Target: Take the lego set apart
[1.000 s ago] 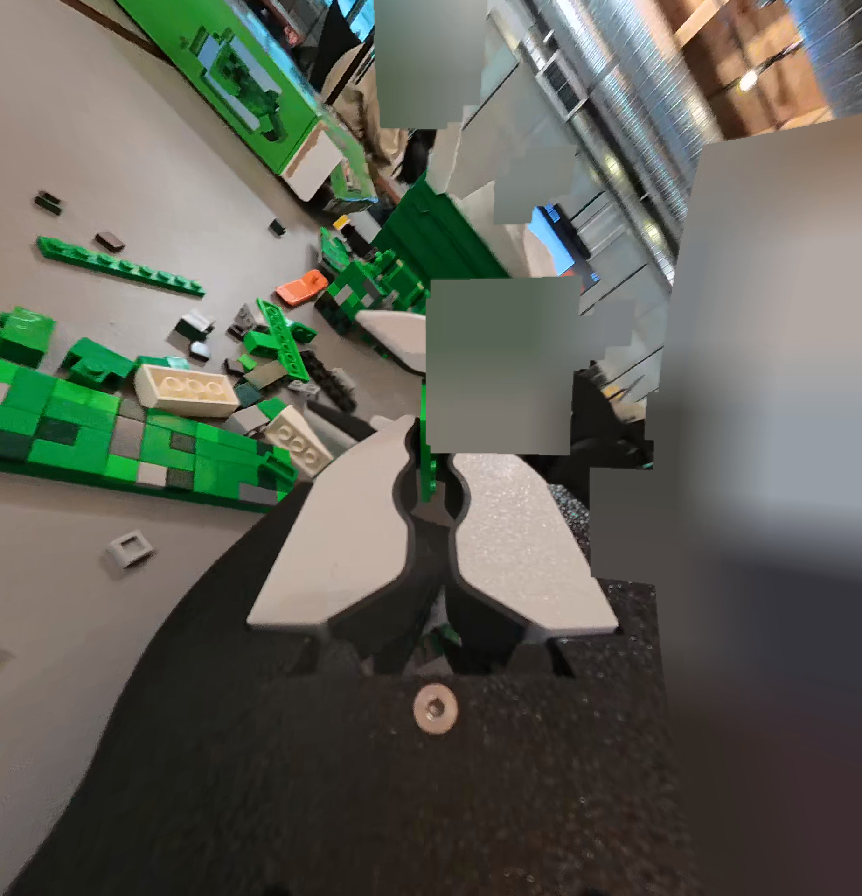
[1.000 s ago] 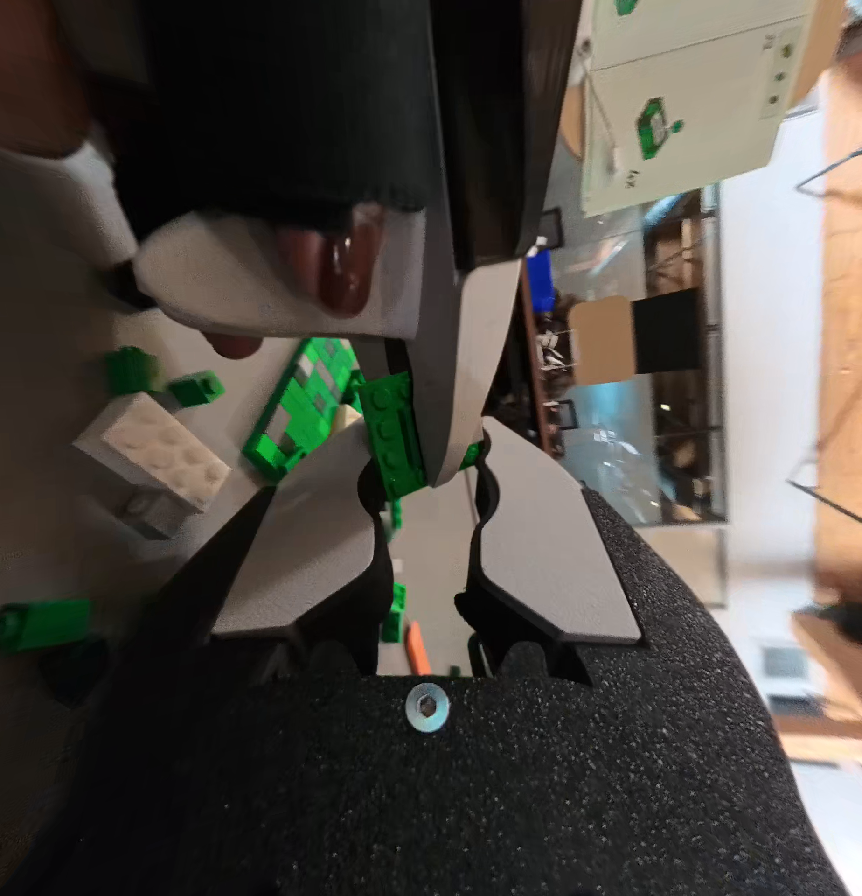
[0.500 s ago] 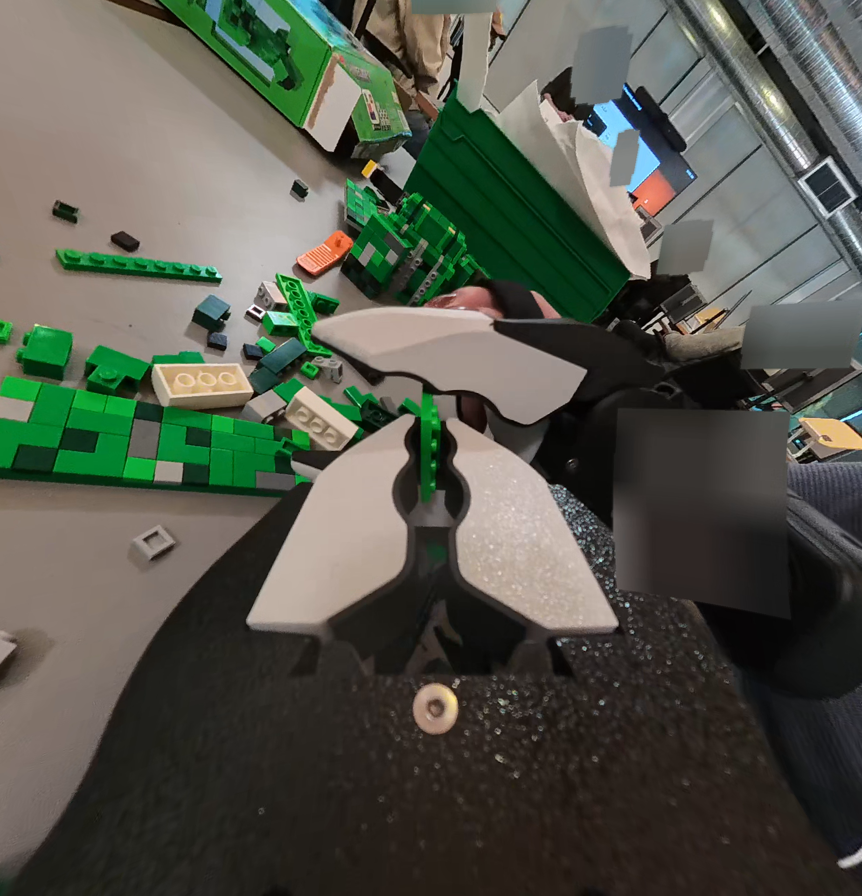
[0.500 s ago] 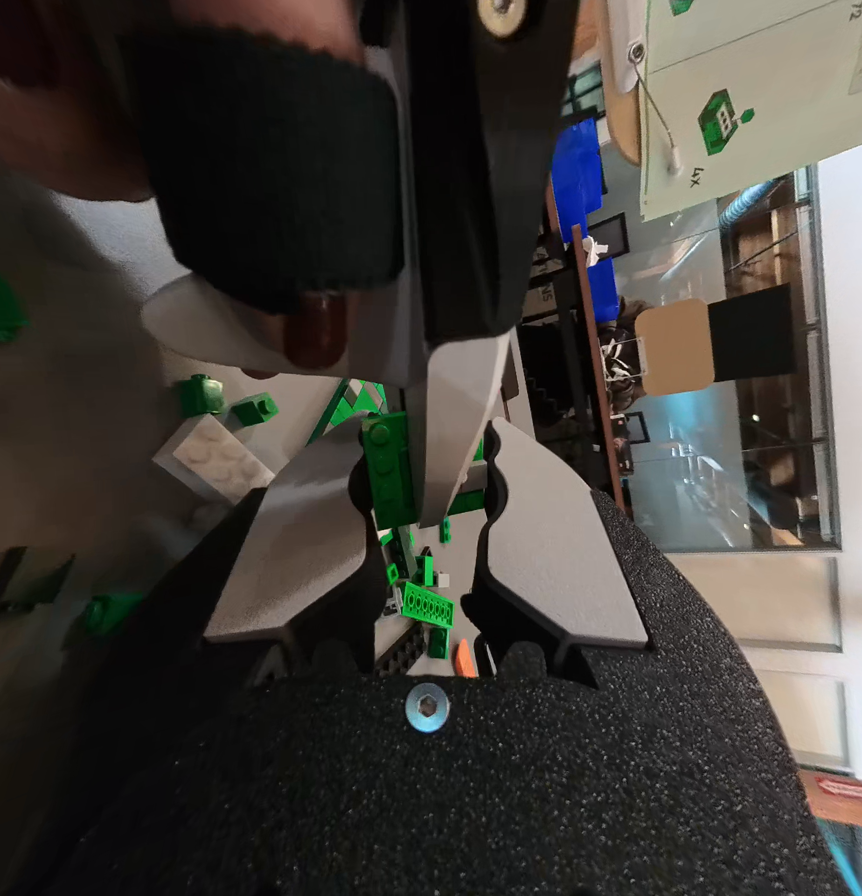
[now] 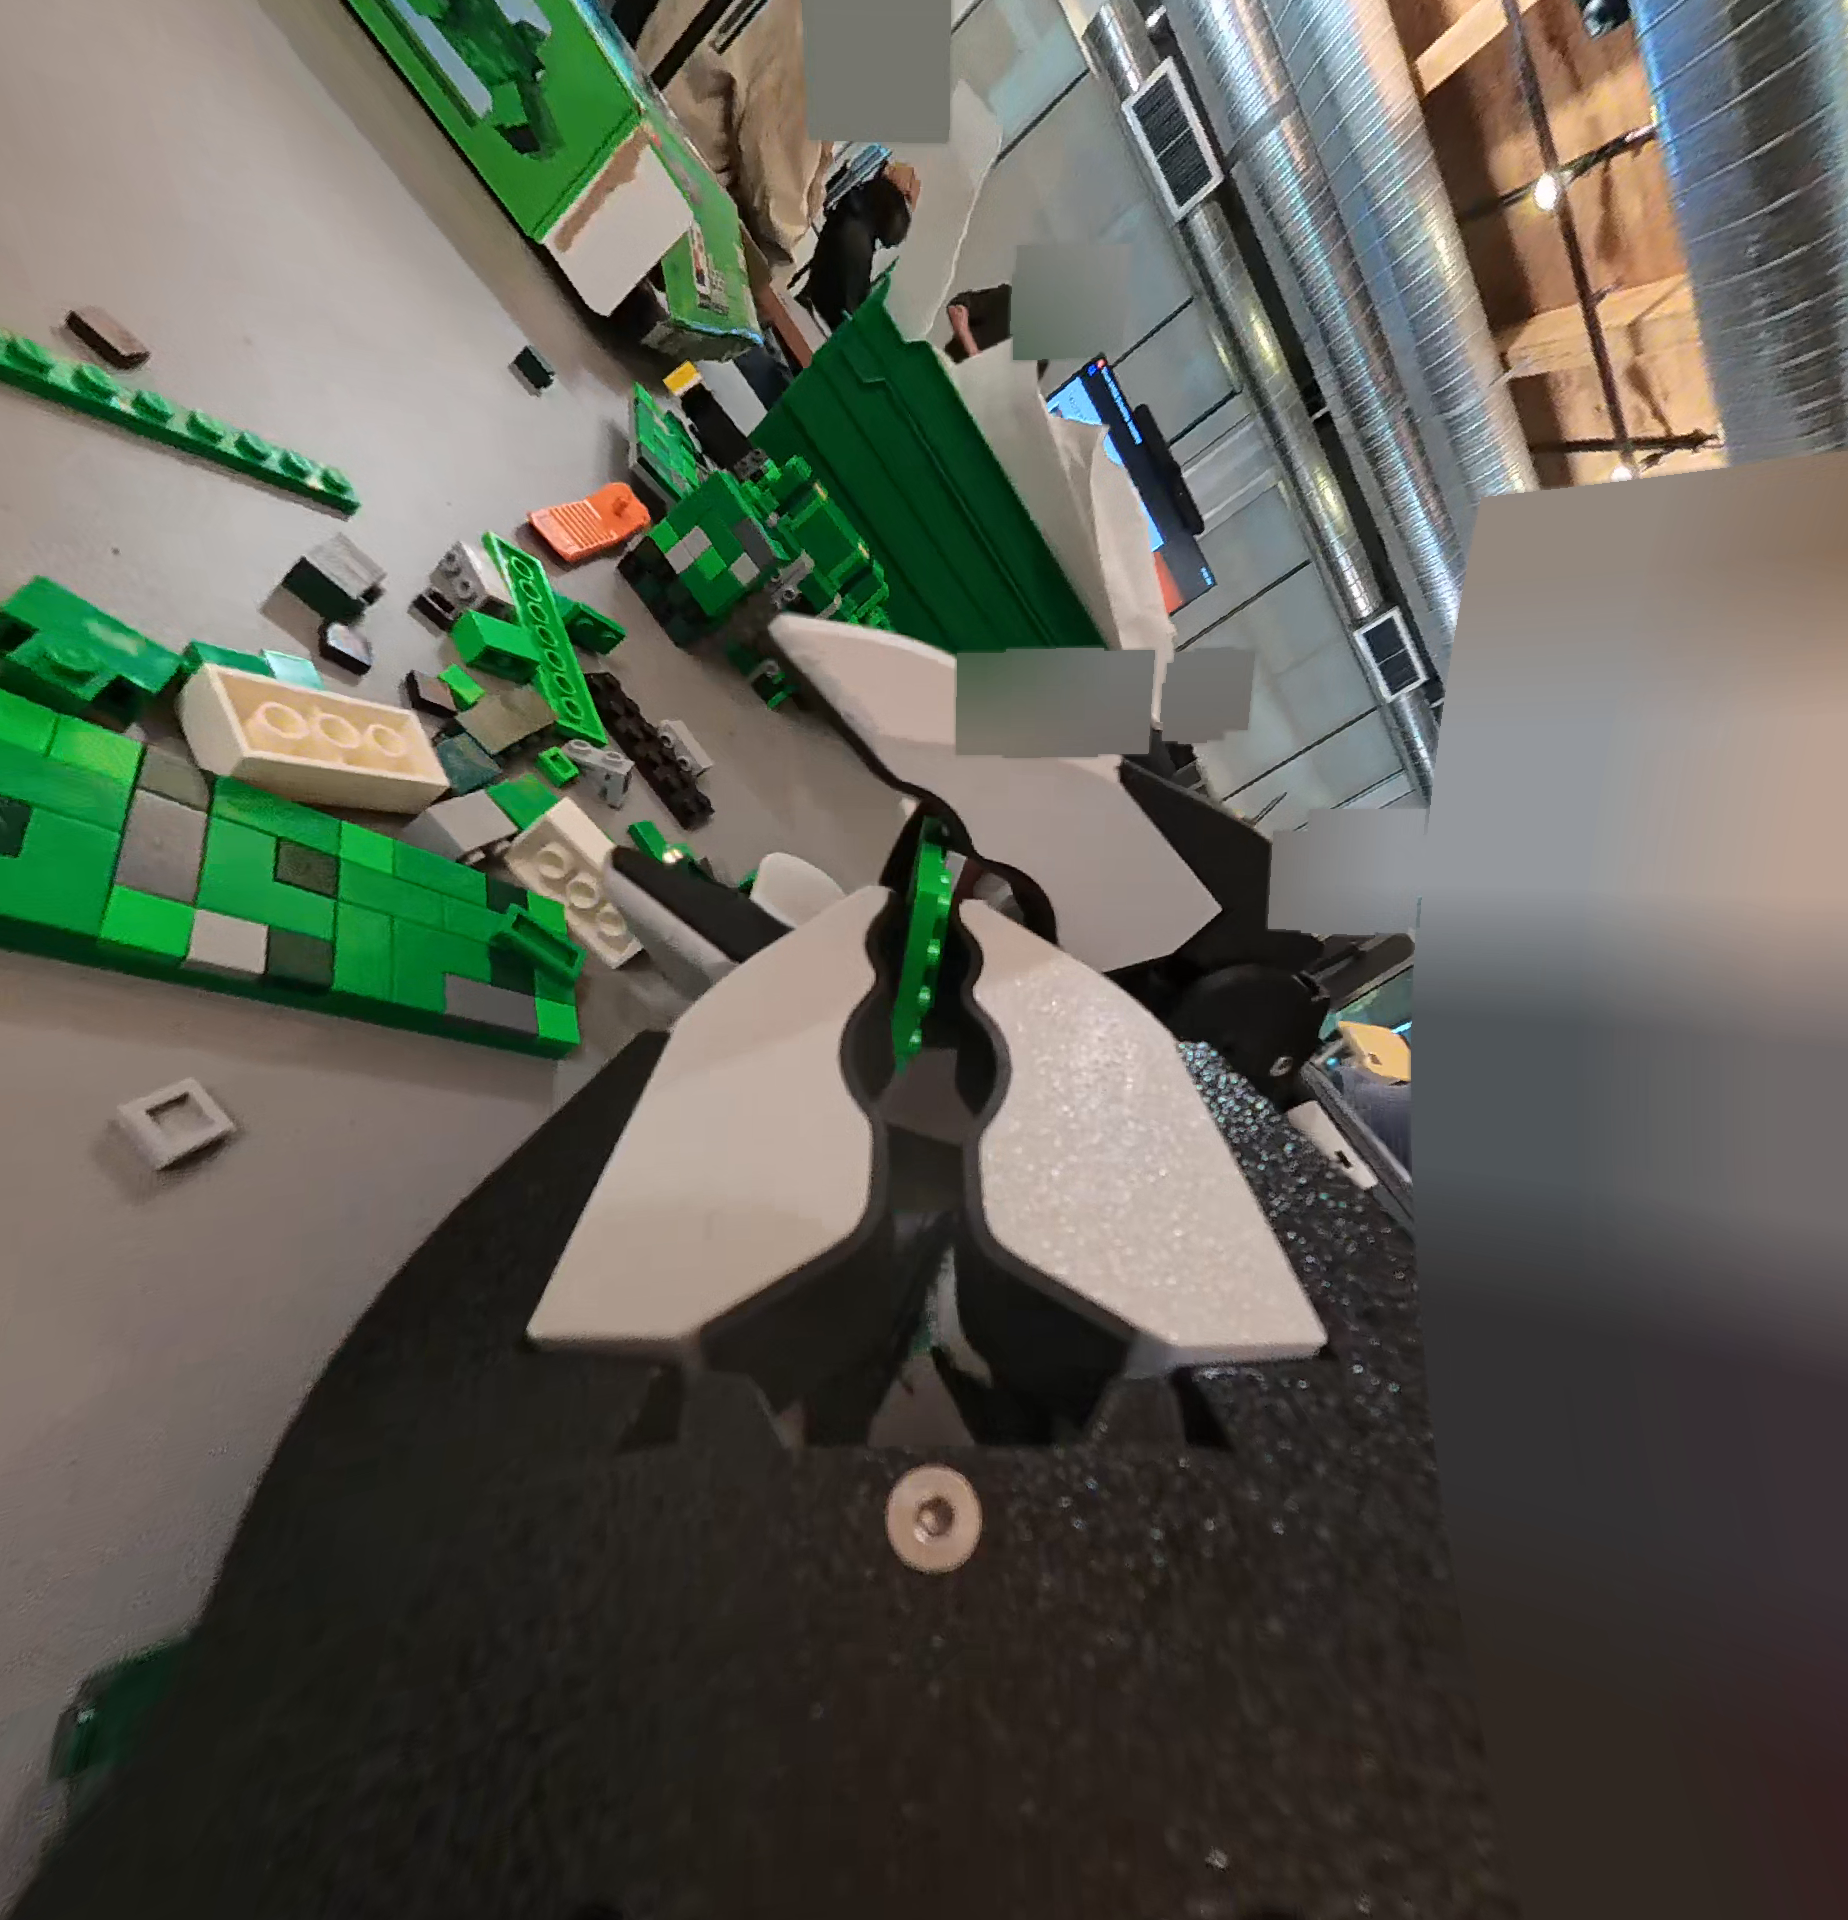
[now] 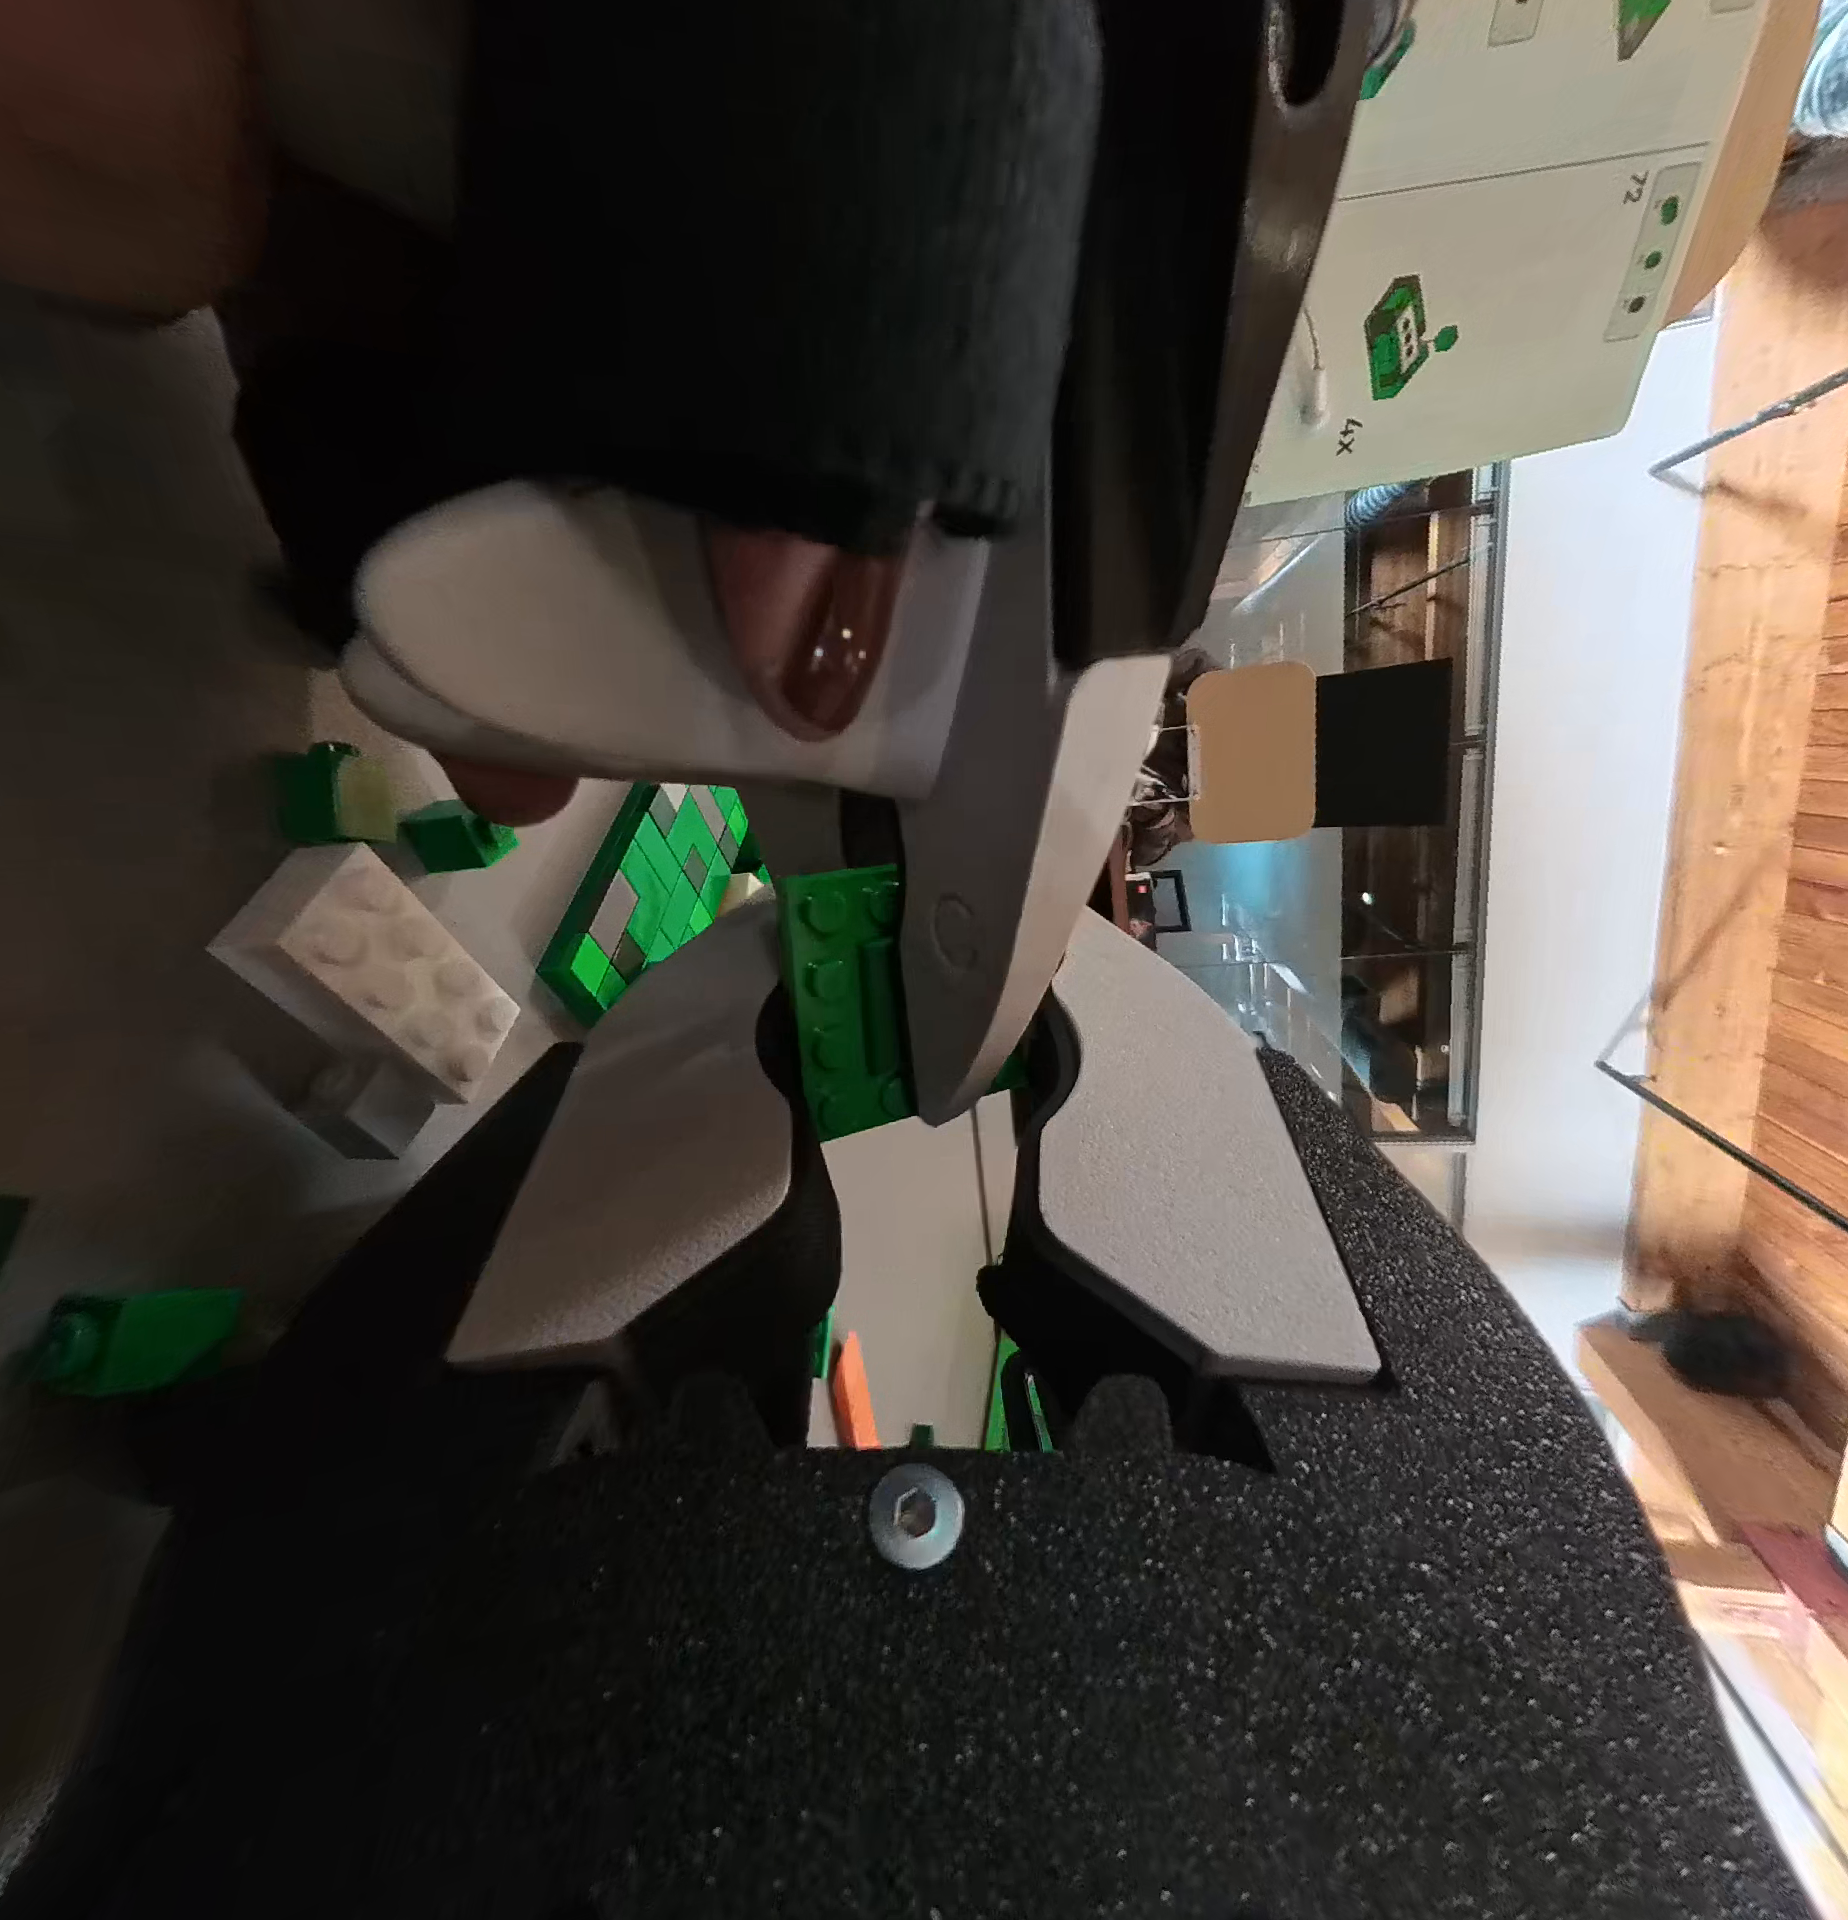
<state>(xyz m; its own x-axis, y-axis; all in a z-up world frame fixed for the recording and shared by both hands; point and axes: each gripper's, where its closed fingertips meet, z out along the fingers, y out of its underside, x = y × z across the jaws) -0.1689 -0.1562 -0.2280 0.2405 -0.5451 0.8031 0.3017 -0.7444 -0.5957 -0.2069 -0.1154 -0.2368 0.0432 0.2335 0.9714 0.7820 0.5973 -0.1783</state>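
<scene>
I am working in an open, industrial-style workspace. Silver air ducts, timber walls and glass partitions surround my grey table.

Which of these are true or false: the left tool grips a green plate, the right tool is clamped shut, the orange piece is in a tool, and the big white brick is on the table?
1. The left tool grips a green plate. True.
2. The right tool is clamped shut. False: its fingers stand apart around the plate and the left tool's tip.
3. The orange piece is held in a tool. False: it lies on the table.
4. The large white brick lies on the table. True.
</scene>
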